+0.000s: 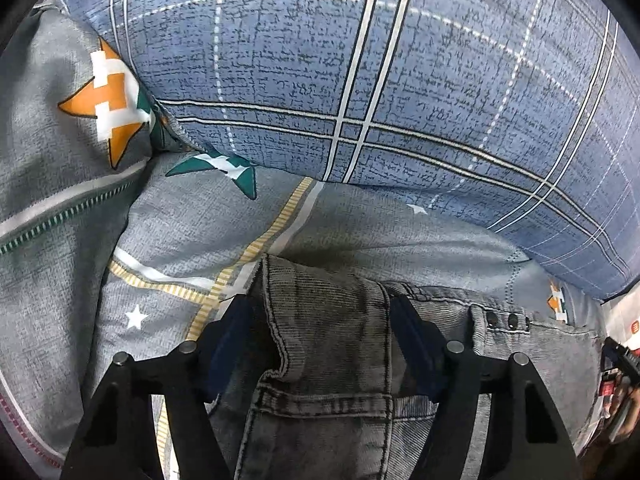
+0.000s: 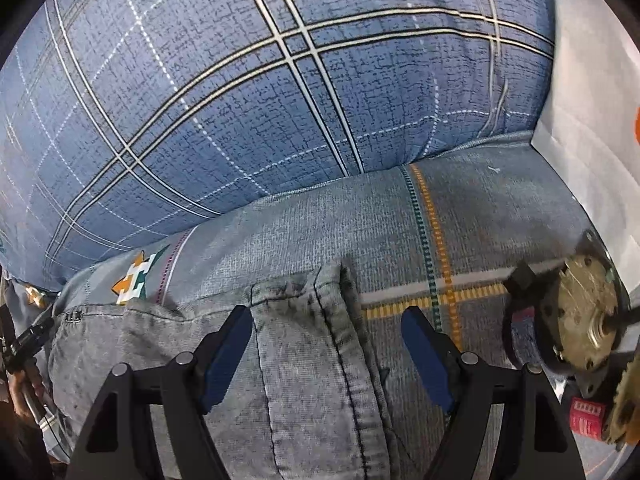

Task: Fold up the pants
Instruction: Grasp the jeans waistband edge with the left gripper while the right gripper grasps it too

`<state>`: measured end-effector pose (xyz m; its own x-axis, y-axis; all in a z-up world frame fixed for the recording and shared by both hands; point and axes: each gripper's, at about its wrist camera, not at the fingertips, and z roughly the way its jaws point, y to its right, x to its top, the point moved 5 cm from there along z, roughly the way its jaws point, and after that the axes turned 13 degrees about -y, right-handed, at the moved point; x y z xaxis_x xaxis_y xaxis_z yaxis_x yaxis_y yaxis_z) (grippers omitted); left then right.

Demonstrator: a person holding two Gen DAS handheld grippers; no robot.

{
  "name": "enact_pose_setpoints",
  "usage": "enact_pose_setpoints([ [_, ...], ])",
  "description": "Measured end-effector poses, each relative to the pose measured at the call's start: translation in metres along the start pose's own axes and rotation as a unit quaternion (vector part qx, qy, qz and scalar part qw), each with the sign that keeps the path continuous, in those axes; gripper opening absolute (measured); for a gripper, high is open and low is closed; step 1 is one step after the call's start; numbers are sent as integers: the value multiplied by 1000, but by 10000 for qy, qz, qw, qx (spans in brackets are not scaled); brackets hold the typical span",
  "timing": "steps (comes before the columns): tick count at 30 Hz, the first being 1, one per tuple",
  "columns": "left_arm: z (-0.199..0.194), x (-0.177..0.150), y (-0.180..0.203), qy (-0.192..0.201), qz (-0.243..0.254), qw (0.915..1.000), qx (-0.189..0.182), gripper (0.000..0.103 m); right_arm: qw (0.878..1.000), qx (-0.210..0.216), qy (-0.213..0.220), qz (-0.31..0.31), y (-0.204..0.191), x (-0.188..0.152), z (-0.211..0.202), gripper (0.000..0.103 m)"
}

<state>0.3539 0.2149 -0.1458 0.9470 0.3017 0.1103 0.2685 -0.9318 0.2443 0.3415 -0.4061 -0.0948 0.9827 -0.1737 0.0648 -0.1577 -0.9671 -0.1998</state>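
Observation:
Grey denim pants [image 1: 328, 352] lie on a grey patterned bedsheet [image 1: 192, 232]. In the left wrist view my left gripper [image 1: 320, 320] is open, its blue-padded fingers [image 1: 230, 344] straddling a folded hem edge of the pants beside the waistband rivets. In the right wrist view the pants [image 2: 304, 360] lie under my right gripper [image 2: 326, 332], which is open with its fingers [image 2: 424, 360] wide apart around the hem corner; one pad is over denim, the other over the bedsheet [image 2: 440, 232].
A big blue plaid pillow [image 1: 360, 80] lies just behind the pants, also in the right wrist view [image 2: 240, 100]. A white wall [image 2: 592, 100] is at right. A round metal and black device [image 2: 576, 320] sits at the right edge.

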Motion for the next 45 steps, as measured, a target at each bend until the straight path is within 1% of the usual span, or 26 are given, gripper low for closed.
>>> enact_pose_setpoints([
  [2,4,1,1,8,5,10000,34,64,10000,-14,2,-9,-2,5,2,79],
  [3,5,2,2,9,9,10000,53,64,10000,-3,-8,-23,-5,7,4,79],
  [4,8,2,3,4,20,10000,67,64,10000,4,-18,-61,-9,10,5,76],
  [6,15,3,3,-1,59,9999,117,64,9998,-58,-46,-188,-16,12,10,68],
  [7,22,7,3,8,63,9999,136,64,9995,-152,-115,-239,-19,14,14,61],
  [9,29,8,7,9,110,9998,185,64,9990,-317,-141,-273,-21,16,19,56],
  [10,32,10,9,3,144,9996,222,64,9989,-359,-140,-283,-22,17,19,52],
  [11,35,13,8,8,159,9996,252,64,9987,-392,-134,-298,-22,18,18,44],
  [12,38,14,9,-8,153,9995,273,65,9983,-468,-133,-308,-21,18,18,40],
  [13,38,13,11,-14,160,9995,289,65,9981,-522,-136,-293,-21,19,17,32],
  [14,40,15,13,-36,170,9993,323,65,9980,-560,-134,-279,-20,20,16,28],
  [15,40,16,14,-48,159,9992,360,63,9979,-567,-124,-279,-19,20,14,25],
  [16,40,17,16,-37,152,9992,361,57,9978,-599,-108,-281,-18,20,13,19],
  [17,37,18,20,-31,174,9995,272,35,9976,-623,-101,-283,-17,21,12,19],
  [18,35,18,20,-63,193,9997,134,19,9976,-616,-106,-291,-14,21,11,19],
  [19,33,19,19,-27,178,9994,282,9,9975,-632,-99,-309,-13,21,10,18],
  [20,33,20,19,-17,193,9988,447,3,9973,-649,-82,-330,-13,20,9,17],
  [23,38,22,13,-88,100,9995,288,3,9972,-641,-39,-374,-17,17,6,16],
  [24,38,22,10,-83,61,9998,190,3,9972,-636,-25,-385,-17,17,5,16],
  [27,37,24,8,-2,44,9999,108,3,9974,-600,29,-386,-18,16,0,16],
  [32,20,27,4,307,21,9995,-32,2,9975,-549,180,-404,-23,12,-16,14],
  [36,-1,25,5,593,12,9980,-238,2,9978,-446,348,-340,-27,9,-34,14],
  [39,-18,20,8,781,29,9963,-363,2,9977,-353,516,-255,-28,5,-52,14],
  [43,-41,12,1,1007,32,9936,-508,2,9970,-215,720,-186,-25,-1,-80,14],
  [45,-51,7,-1,1103,59,9923,-561,2,9964,-158,820,-165,-22,-2,-88,14],
])
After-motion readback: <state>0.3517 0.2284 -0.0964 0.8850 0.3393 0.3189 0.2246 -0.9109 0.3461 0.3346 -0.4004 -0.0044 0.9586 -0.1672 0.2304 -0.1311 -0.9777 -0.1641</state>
